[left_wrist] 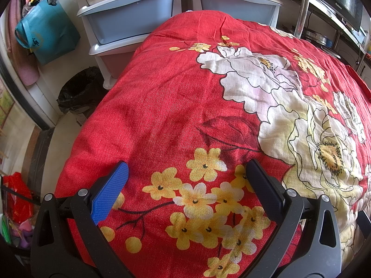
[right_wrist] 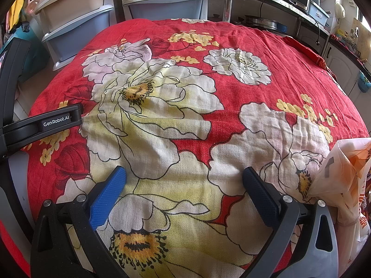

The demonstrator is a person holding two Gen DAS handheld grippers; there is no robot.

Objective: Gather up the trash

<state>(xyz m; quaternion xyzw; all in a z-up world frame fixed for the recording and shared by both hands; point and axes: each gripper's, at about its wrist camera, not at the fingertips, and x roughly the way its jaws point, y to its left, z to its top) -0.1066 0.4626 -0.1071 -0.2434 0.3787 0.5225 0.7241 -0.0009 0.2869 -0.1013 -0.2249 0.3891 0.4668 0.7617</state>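
A: Item one, left gripper [left_wrist: 185, 171]?
B: Jaws spread wide, nothing between them. It hovers over the red floral cloth [left_wrist: 162, 106] near its front left corner.

A: Right gripper [right_wrist: 184, 175]?
B: Likewise spread wide and empty, above a large white-and-yellow printed flower on the same cloth [right_wrist: 231, 85]. The left gripper's black body [right_wrist: 41, 125], marked GenRobot.AI, shows at the left edge of the right wrist view.

A: Trash items?
B: One small crumpled yellowish scrap [left_wrist: 226, 40] lies on the cloth near its far edge, well apart from both grippers; against the printed yellow blossoms I cannot tell for sure that it is loose. One thin orange-and-white plastic bag [right_wrist: 343, 173] stands crumpled at the right edge, just beside the right gripper.

A: Receptacle?
B: A bin lined with a black bag [left_wrist: 80, 90] on the floor, left of the cloth-covered surface.

A: Surroundings?
B: Grey plastic drawer units [left_wrist: 129, 20] behind the cloth; a teal bag [left_wrist: 46, 37] hanging at far left.
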